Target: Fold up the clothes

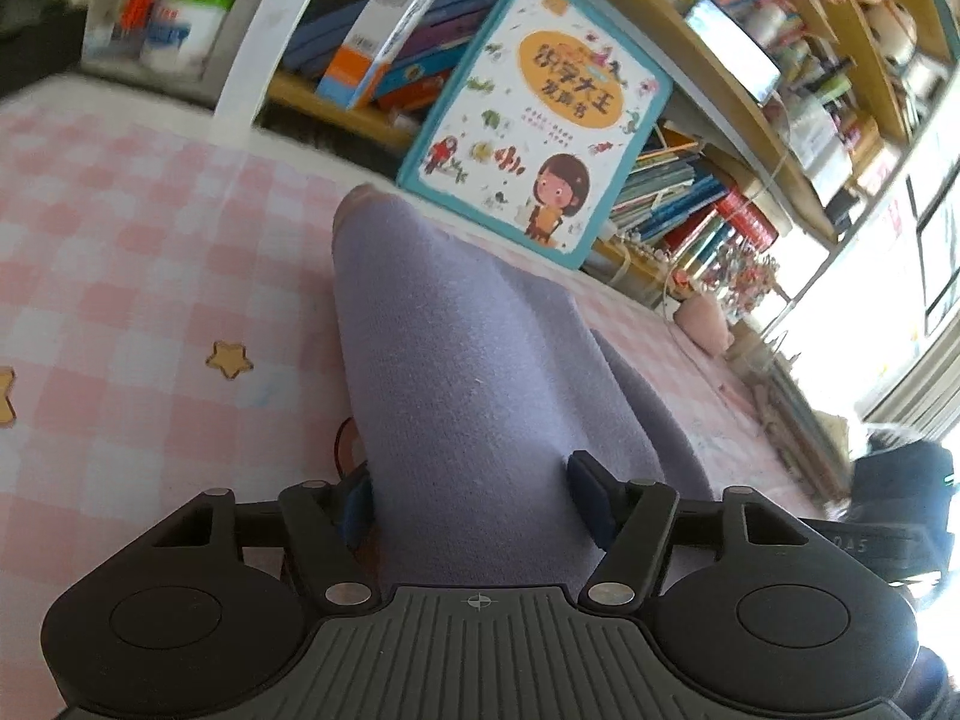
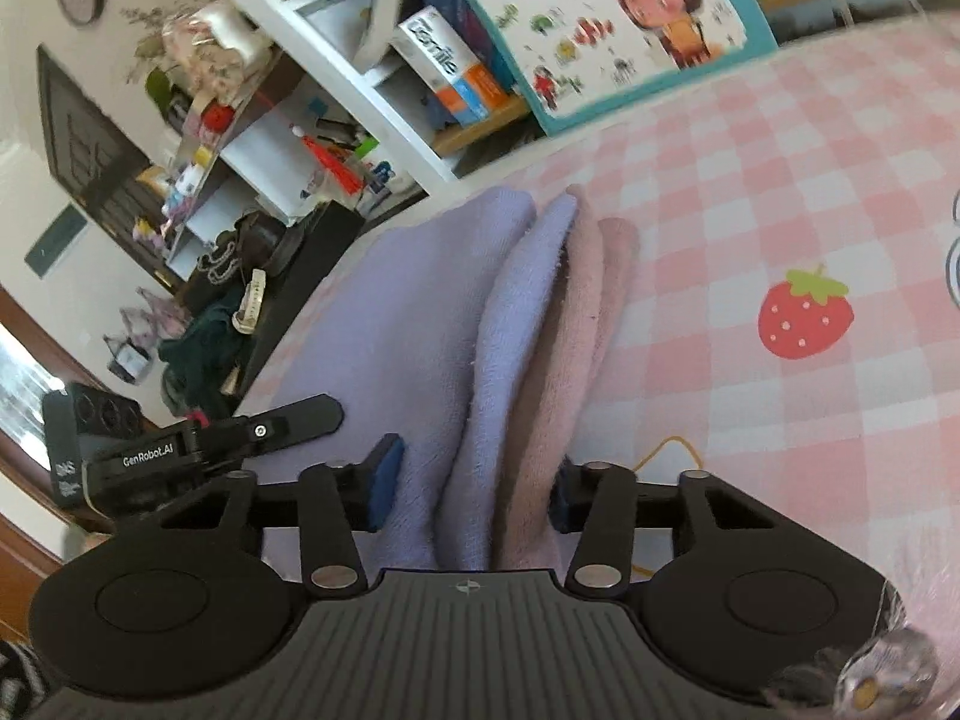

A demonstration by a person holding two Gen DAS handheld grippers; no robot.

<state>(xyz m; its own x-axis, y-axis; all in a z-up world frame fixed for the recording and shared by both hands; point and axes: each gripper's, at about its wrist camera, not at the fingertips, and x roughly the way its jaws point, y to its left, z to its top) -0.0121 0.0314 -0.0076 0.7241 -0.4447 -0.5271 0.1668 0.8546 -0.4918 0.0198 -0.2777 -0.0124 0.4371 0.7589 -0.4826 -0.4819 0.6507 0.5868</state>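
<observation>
Gripping a lavender garment [image 1: 456,360], left gripper [image 1: 474,498] jaws clamped, right gripper [image 2: 468,492] jaws likewise, tilted.

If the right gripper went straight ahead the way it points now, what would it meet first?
The folded lilac-and-pink garment: the right gripper already straddles its layers, so going on would only push further into the cloth.

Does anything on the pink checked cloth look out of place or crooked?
Mildly odd: in the right wrist view the lavender fleece garment sits unevenly between the right gripper fingers, its pink inner layer showing past the lavender edge. The large children's picture book leans tilted against the shelf. Nothing spilled or damaged.
</observation>
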